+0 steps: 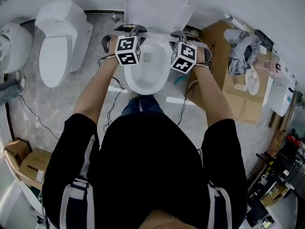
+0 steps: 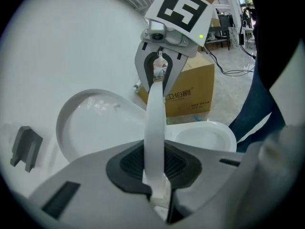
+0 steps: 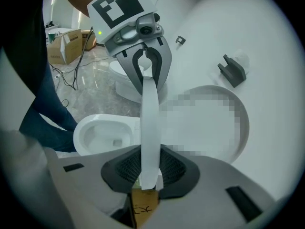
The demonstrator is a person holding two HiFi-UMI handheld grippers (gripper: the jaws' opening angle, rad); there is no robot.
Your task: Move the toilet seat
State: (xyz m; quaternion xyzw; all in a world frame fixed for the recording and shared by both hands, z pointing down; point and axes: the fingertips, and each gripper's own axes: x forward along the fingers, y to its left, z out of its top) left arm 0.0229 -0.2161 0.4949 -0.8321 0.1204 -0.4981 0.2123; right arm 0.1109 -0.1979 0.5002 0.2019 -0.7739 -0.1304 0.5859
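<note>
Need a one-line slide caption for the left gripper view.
Left gripper and right gripper clamp the raised toilet seat, seen edge-on above the bowl.

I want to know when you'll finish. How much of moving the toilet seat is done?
Done: the lid already stands up against the wall. In hand: the left gripper and right gripper each clamp one side of the toilet seat, which is tilted up off the bowl. Left, probably: swing it the rest of the way and let go.

Toilet bowl [image 1: 159,78] in the middle, lid [image 1: 159,6] raised behind it, second toilet [image 1: 61,44] left, cardboard box [image 1: 238,101] right
</note>
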